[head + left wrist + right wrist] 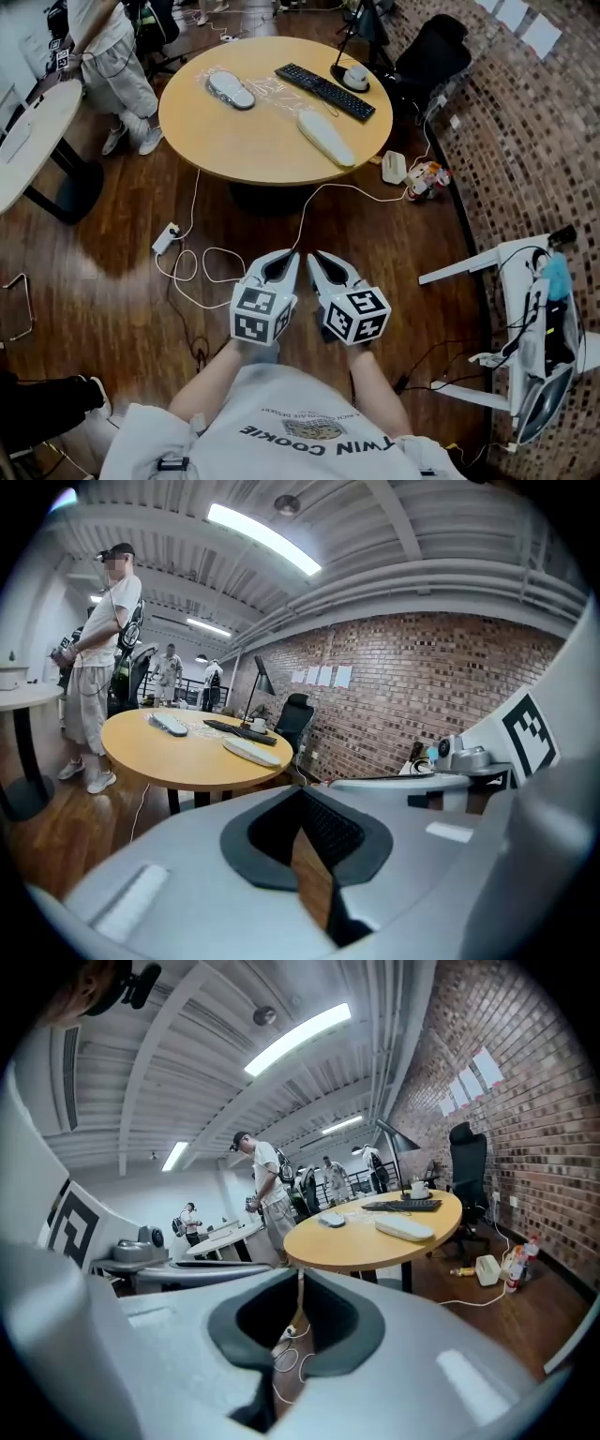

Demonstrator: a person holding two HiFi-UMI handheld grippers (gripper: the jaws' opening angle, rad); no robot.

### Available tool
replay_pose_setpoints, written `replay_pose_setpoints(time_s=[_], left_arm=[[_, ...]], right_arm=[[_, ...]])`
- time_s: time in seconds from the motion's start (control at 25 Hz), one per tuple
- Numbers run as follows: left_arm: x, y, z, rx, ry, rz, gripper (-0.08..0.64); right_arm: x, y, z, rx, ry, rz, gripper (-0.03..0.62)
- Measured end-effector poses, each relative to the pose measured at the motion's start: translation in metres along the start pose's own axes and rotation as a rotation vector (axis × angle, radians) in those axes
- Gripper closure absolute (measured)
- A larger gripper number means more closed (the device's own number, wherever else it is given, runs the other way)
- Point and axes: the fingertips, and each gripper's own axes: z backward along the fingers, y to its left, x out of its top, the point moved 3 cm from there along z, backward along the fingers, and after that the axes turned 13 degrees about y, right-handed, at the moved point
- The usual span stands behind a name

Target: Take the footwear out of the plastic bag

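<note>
Left gripper (293, 254) and right gripper (313, 254) closed, empty; on the round wooden table (272, 141), the soft, light, plastic-bagged grey slipper (231, 89) likely wants a heel pinch.

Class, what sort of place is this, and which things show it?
Probably an office or lab workspace: a round table holding a keyboard, an office chair, and a brick wall.

The head view looks steeply down from above the person's chest onto the left gripper (292, 253) and right gripper (313, 255), close below, with the table (272, 141) farther ahead. Each gripper view rides low behind its own jaws, facing level toward that table, with the brick wall (422, 677) to its right. All three share the table.
</note>
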Motion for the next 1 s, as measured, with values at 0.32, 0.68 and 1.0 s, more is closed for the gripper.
replay_pose_setpoints(time_s=[0.32, 0.68, 1.0], left_arm=[[-0.047, -0.078, 0.065, 0.032, -0.032, -0.001, 0.554], [-0.086, -0.118, 0.103, 0.087, -0.036, -0.018, 0.554], [-0.099, -0.130, 0.111, 0.102, -0.015, -0.040, 0.554]], right_arm=[[-0.062, 0.043, 0.087, 0.007, -0.032, -0.015, 0.589], [-0.101, 0.075, 0.128, 0.028, -0.048, 0.007, 0.589], [-0.116, 0.084, 0.136, 0.026, -0.038, 0.033, 0.589]])
